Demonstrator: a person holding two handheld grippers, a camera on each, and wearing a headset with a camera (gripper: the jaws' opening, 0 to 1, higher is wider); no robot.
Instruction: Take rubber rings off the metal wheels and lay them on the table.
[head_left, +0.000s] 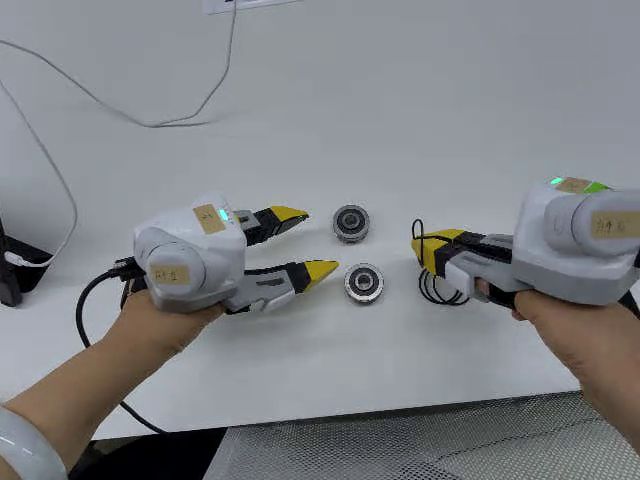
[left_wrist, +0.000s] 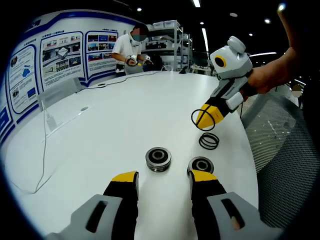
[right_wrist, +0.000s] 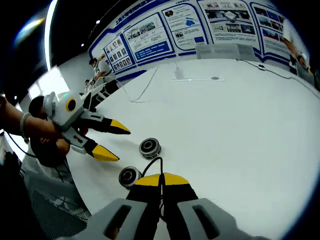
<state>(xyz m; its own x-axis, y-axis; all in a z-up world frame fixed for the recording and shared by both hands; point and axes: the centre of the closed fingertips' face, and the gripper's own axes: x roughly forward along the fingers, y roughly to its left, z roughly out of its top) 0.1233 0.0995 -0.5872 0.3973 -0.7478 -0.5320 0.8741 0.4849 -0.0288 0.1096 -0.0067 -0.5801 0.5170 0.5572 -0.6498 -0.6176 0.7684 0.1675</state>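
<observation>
Right tool (head_left: 432, 250): I am holding it clamped on one rubber ring (left_wrist: 192, 119), over the laid rings (left_wrist: 209, 140) on the table (head_left: 400, 120). Left tool (head_left: 315, 241): jaws apart, I am pointing it at the two wheels. The farther wheel (head_left: 351, 222) may be carrying a ring; the nearer wheel (head_left: 364, 282) is looking bare.

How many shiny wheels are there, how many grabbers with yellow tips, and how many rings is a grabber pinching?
Metal wheels: 2
Grippers: 2, the left gripper and the right gripper
Rubber ring pinched by the right gripper: 1
Total: 5
The loose rings on the table overlap, so I cannot count them.
</observation>
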